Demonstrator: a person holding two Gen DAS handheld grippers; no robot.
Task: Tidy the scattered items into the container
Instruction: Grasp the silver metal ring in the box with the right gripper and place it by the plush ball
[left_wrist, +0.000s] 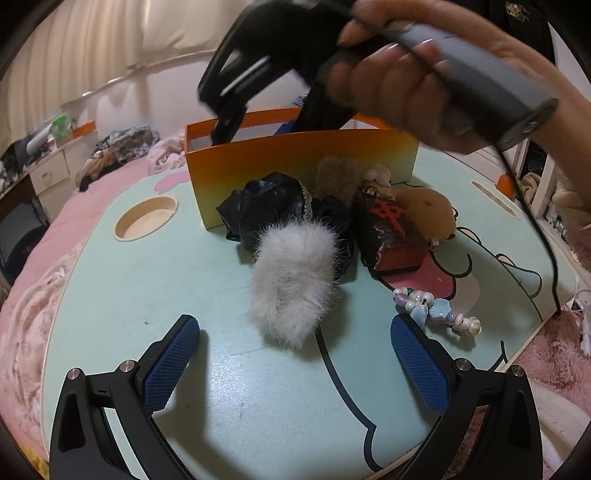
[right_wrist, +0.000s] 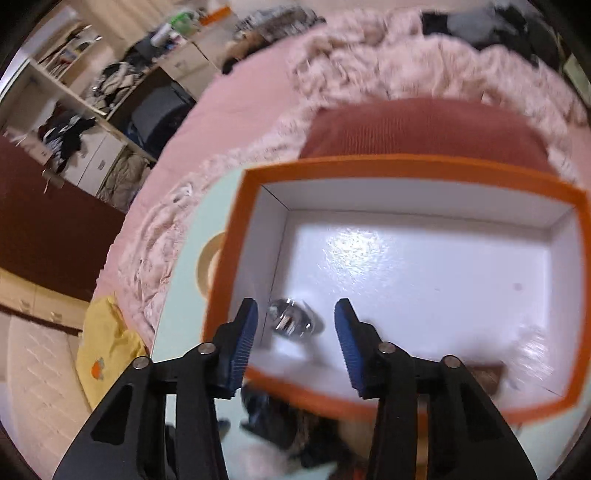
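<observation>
Your right gripper (right_wrist: 295, 339): jaws spread, empty, above orange-rimmed white cardboard box (right_wrist: 406, 166) | shiny metal clip (right_wrist: 291, 321) lies inside at 7 o'clock | left gripper (left_wrist: 295, 354): spread, fluffy white fur scrunchie (left_wrist: 291, 280) at 12 o'clock, likely next.

- A mint-green cartoon-printed lap table (left_wrist: 147, 280) is set on a pink bed (left_wrist: 44, 266).
- Directly on it are seen an orange box (left_wrist: 295, 155), white fur scrunchie (left_wrist: 291, 280), black scrunchie (left_wrist: 266, 206), beaded charm (left_wrist: 436, 306), and red-charactered block (left_wrist: 391, 236).

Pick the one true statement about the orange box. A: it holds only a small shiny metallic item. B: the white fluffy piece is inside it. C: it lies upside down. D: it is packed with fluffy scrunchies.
A: the right wrist view looks into the orange box and shows only a small shiny item on its white floor.
</observation>
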